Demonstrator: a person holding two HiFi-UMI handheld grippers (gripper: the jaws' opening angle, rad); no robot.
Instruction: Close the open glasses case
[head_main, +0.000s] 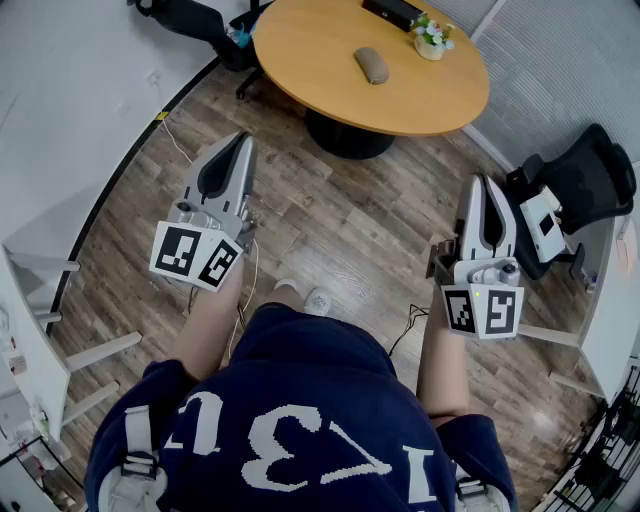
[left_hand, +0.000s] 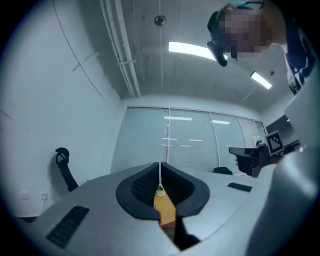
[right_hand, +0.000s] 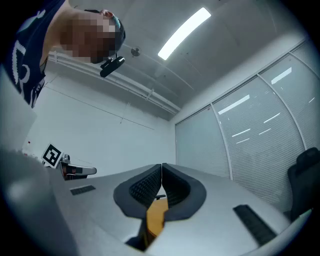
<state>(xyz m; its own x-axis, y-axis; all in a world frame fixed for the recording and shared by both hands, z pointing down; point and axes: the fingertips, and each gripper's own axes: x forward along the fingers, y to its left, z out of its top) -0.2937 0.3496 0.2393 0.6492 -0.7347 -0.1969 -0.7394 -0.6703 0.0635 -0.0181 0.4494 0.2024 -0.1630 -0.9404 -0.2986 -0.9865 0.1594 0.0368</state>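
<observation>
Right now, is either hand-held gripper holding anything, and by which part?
Nothing is held. The left hand-held gripper and the right hand-held gripper are both shut, jaws together with nothing between them.

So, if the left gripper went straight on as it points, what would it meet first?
Nothing close. The left gripper, shut, aims across the floor at the round table, roughly toward the small potted plant; depth is unclear.

The glasses case (head_main: 371, 65) is taupe, the table (head_main: 320, 75) honey-tan, the floor (head_main: 340, 230) streaked grey-brown wood grain.
</observation>
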